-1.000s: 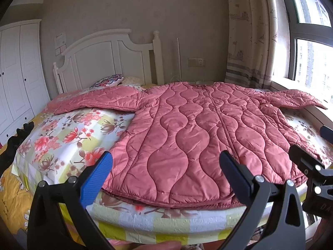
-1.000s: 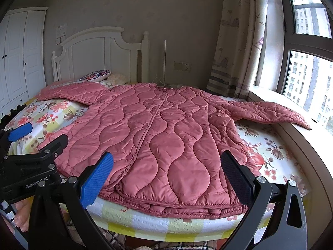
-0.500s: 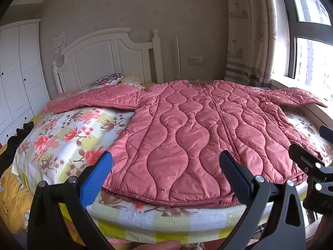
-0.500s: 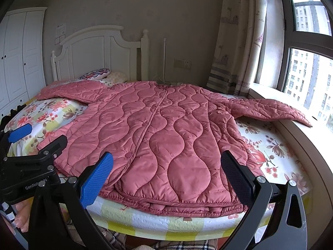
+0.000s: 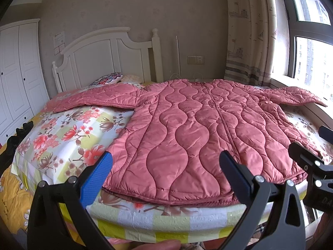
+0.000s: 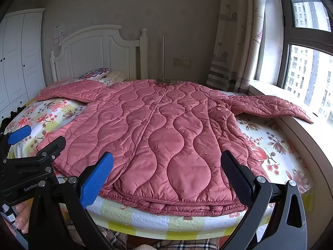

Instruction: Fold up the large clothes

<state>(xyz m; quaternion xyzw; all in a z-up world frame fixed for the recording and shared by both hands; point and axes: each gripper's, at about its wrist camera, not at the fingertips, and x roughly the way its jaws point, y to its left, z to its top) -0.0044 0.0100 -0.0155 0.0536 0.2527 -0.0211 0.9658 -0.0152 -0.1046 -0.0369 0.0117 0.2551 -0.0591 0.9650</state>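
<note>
Large pink quilted coat (image 5: 187, 137) spread flat and face-up across floral-sheeted bed (image 5: 68, 137), sleeves stretched out to both sides, hem at the near edge. Left gripper (image 5: 166, 173) and right gripper (image 6: 167, 171) both wide apart, empty, hovering just short of the hem. Slightly nearer and lower than a second ago; no fold begun, probably closing in for a first grasp.

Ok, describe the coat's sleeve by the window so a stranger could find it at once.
Start at the bed with its floral sheet, where a pink quilted coat lies spread flat, hem nearest the cameras. Follow the coat to the window side: the sleeve stretches off the mattress and onto the pale windowsill. The other sleeve lies toward the white headboard, wholly on the bed.
</note>
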